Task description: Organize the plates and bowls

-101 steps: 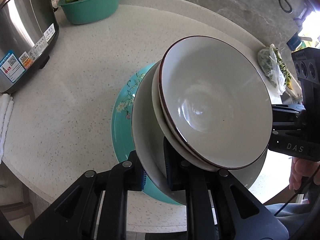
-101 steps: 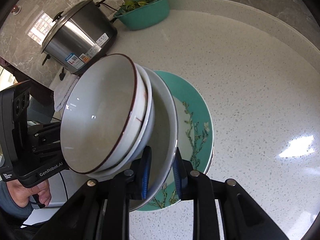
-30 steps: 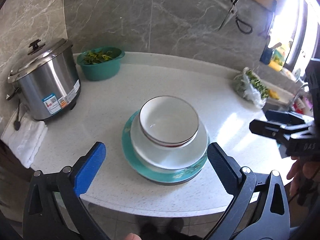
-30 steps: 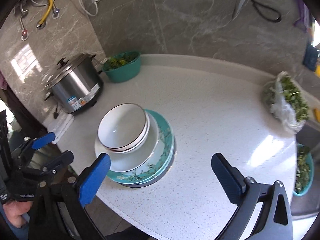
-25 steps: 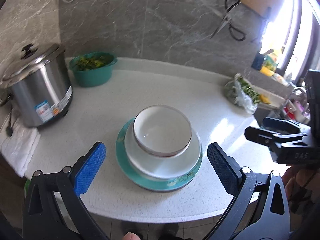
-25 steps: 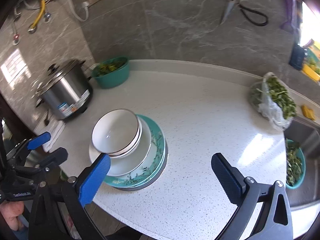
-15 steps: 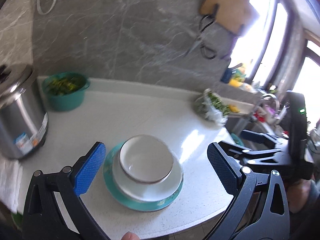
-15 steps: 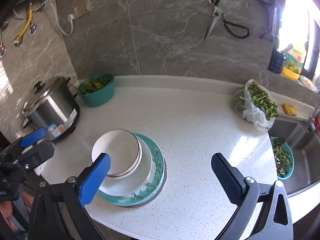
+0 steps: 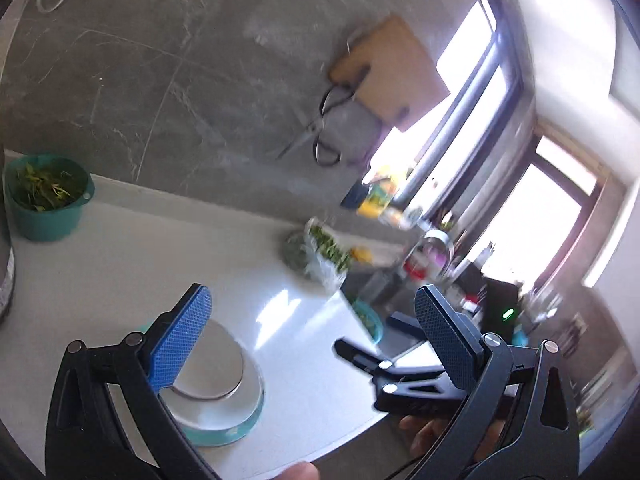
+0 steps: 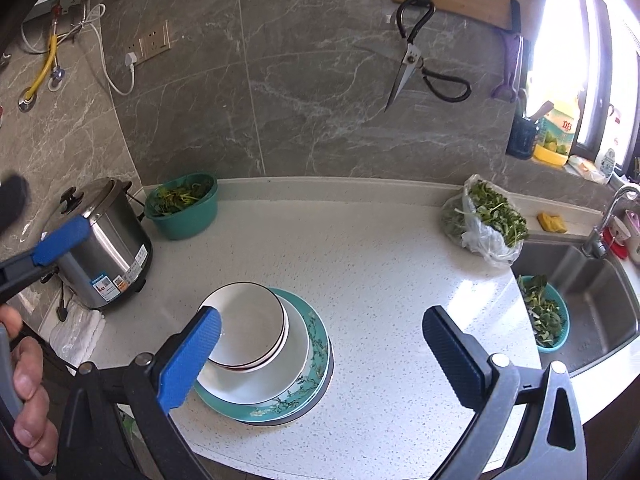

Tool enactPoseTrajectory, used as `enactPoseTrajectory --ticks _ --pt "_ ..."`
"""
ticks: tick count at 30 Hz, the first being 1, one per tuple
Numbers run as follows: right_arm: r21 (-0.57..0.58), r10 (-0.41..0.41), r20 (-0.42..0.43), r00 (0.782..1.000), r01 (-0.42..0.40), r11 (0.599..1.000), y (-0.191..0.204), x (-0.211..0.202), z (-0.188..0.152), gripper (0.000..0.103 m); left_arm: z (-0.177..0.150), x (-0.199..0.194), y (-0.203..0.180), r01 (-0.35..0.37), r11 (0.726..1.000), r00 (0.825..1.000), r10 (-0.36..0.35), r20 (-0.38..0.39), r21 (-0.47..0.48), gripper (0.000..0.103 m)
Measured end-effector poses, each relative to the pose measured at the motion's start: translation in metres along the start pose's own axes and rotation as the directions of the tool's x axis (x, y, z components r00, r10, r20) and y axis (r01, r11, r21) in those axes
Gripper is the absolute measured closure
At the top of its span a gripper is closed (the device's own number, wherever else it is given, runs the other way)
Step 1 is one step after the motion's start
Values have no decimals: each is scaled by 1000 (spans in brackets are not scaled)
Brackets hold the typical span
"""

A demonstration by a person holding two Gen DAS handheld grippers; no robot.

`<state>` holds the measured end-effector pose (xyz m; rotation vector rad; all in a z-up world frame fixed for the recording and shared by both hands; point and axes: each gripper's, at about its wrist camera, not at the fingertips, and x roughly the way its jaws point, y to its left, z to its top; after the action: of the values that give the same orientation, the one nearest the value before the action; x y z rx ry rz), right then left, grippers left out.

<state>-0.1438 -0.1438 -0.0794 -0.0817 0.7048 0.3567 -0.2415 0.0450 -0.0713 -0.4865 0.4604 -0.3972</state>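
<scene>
The right wrist view is sharp and shows the whole stack: a white bowl [image 10: 246,326] with a dark rim sits in a wider white dish [image 10: 260,380], which rests on a teal flowered plate [image 10: 316,360] near the front edge of the white table [image 10: 380,264]. The right tool [image 10: 320,350] hangs above, its blue pads spread wide and empty. Only this view takes in the steel cooker [image 10: 100,248], the green tub of leaves [image 10: 182,206], the bagged greens [image 10: 484,220] and the sink [image 10: 592,300]. The left wrist view is blurred and tilted toward the window [image 9: 532,232]; it catches just an edge of the stack behind one pad of the left tool [image 9: 310,336], also wide and empty.
</scene>
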Motion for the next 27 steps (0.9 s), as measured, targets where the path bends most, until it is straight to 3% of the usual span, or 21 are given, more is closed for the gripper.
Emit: enactPoseTrajectory --ticks 5,9,12,14,16,18,20,21,23,27 --pt "4 -10 10 1000 10 1000 -4 -7 -1 0 -1 11 -12 23 999 999 -22 -49 28 0" --pt "13 -11 11 1000 11 1000 -8 -11 -3 0 -9 29 -15 -67 997 988 73 -133 47 0" --pt "18 -9 11 1000 9 1000 -11 -12 -5 0 -17 30 -18 -96 994 987 103 -125 59 0" --pt "23 -8 7 1000 8 1000 -13 -11 -7 0 -19 26 -17 -154 986 982 159 -104 56 0" --pt "25 -7 4 1000 7 1000 -13 -11 -8 0 -21 23 -13 -240 970 965 243 -96 43 0" --pt "26 -6 1 1000 6 1000 -14 -10 -9 0 -22 26 -8 -329 944 935 331 -126 32 0" --pt "25 -3 -2 1000 3 1000 -13 -10 -10 0 -24 34 -3 -457 887 873 461 -157 65 0" --pt "23 -1 -2 1000 1 1000 -12 -11 -11 0 -27 33 -2 -495 865 852 502 -152 83 0" --pt "20 -3 -1 1000 3 1000 -11 -11 -11 0 -30 33 -1 -522 848 836 530 -142 94 0" --pt "28 -19 -15 1000 20 999 -11 -11 -11 0 -33 38 14 -531 847 827 526 -196 35 0"
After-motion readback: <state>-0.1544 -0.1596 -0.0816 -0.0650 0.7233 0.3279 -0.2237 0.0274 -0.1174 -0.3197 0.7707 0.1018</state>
